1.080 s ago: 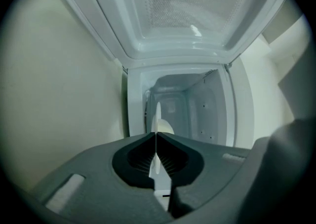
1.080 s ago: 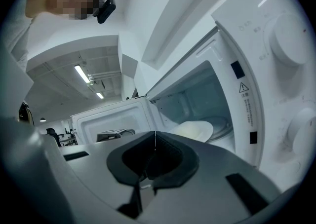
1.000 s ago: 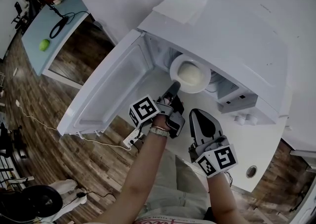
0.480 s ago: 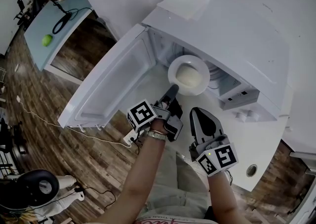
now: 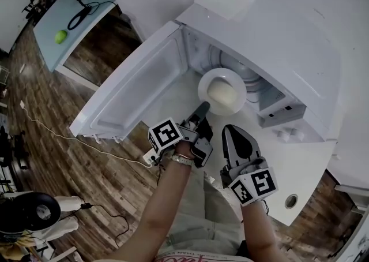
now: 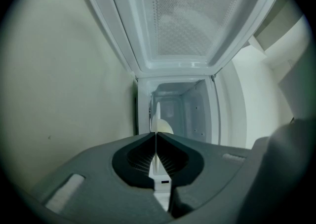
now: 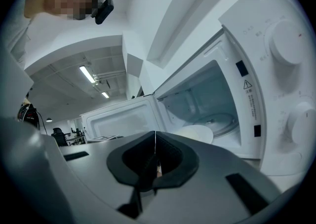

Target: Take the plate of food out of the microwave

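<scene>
One round white plate, smooth domed food

White round plate with a pale lump of food is sitting level, partway out of the white microwave, door swung wide open.

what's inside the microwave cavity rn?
A glass turntable sits at the back. At the mouth is a white plate of pale food, its near rim clamped by the left gripper. The plate hides the turntable's front edge and the floor beneath.
</scene>
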### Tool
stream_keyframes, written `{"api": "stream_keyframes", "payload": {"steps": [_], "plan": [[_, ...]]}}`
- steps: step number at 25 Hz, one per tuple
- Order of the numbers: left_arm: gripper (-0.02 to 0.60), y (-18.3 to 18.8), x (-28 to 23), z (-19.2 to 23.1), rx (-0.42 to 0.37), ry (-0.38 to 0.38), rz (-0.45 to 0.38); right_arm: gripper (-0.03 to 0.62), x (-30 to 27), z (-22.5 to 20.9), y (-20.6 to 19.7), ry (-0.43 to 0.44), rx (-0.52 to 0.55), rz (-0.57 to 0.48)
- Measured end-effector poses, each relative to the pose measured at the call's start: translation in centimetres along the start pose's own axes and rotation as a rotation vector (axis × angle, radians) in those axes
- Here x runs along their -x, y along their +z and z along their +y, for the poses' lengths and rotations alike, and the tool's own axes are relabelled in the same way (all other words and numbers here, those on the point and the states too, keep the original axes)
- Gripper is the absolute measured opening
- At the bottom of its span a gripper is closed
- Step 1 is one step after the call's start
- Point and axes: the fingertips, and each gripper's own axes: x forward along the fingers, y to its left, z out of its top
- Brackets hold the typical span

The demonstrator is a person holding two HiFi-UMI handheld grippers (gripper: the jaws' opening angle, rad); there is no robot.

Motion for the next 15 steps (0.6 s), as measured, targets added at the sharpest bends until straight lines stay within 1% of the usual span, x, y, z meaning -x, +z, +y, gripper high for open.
{"api": "stream_keyframes", "payload": {"steps": [15], "plan": [[0.014,-0.3,3.1,-1.0,-0.010,-0.015,-0.011,0.014,0.9,2.0,-0.7,0.022,-0.034,-0.003]]}}
